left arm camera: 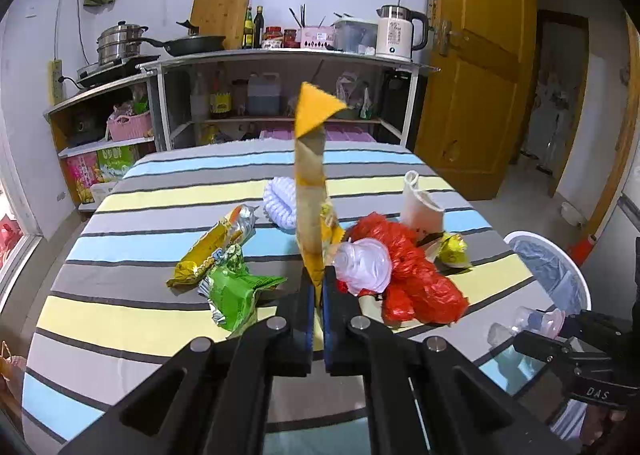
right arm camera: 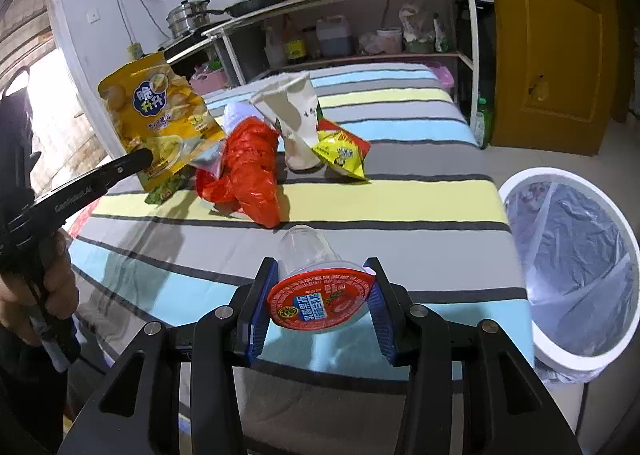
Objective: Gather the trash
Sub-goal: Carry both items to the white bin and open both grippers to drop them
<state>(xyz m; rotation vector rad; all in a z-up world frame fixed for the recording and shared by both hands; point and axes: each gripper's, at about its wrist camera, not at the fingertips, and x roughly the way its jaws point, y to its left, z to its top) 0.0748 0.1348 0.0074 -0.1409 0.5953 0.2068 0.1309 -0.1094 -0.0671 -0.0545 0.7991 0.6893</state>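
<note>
My left gripper [left arm camera: 318,287] is shut on a yellow chip bag [left arm camera: 310,183], which stands edge-on up out of the jaws. The right wrist view shows that bag [right arm camera: 160,115] face-on, lifted above the striped table [right arm camera: 400,195]. My right gripper [right arm camera: 322,267] is shut on a clear jelly cup with a red lid [right arm camera: 320,303], held over the table's near edge. On the cloth lie a red plastic bag [right arm camera: 248,167], a crumpled paper cup [right arm camera: 296,123], a yellow snack packet [right arm camera: 340,151], a green wrapper [left arm camera: 234,291] and a gold wrapper [left arm camera: 216,243].
A white bin with a clear liner [right arm camera: 572,267] stands on the floor by the table's right side. Behind the table is a metal shelf [left arm camera: 280,59] with pans, bottles and a kettle. A wooden door [left arm camera: 480,75] is at the right. A hand [right arm camera: 48,287] holds the left gripper's handle.
</note>
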